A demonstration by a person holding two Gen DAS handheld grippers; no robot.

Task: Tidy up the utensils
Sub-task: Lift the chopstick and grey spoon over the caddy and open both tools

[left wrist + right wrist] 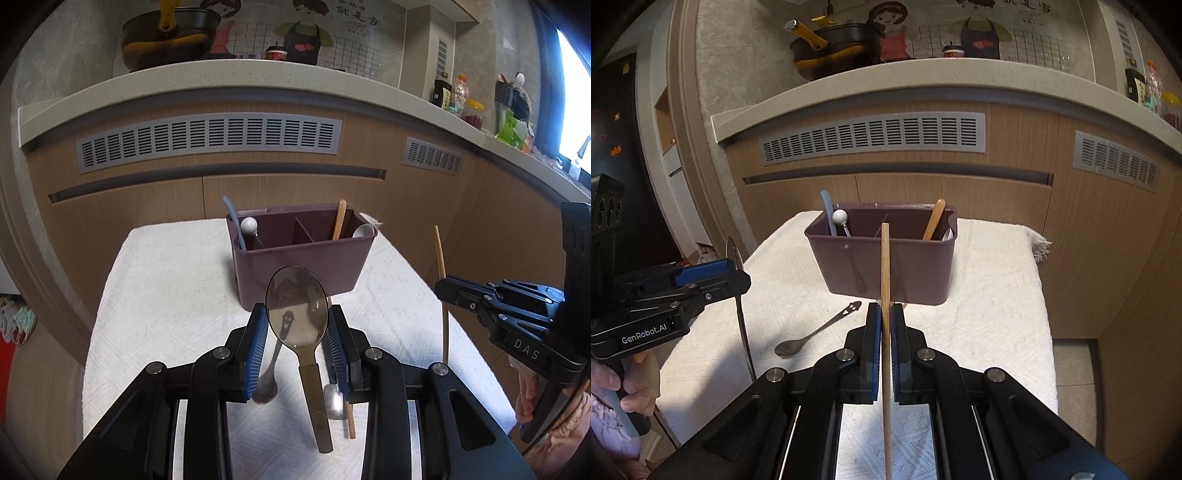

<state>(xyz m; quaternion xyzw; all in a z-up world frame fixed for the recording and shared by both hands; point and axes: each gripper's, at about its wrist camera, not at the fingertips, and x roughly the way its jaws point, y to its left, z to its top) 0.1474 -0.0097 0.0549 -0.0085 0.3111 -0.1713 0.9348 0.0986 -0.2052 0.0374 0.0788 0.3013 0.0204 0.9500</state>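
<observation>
"das" on right gripper [441, 290]; "genrobot.ai" on left gripper [744, 282].

A mauve divided caddy [882, 266] stands near the worktop's far edge, holding handles upright. A steel spoon [812, 332] lies flat before it. A large spoon [297, 314] and wooden chopstick [885, 314] are held upright.

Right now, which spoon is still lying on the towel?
The small dark metal spoon, flat on the white towel left of the bin. The big spoon is in the left gripper; the others stand in the bin.
</observation>
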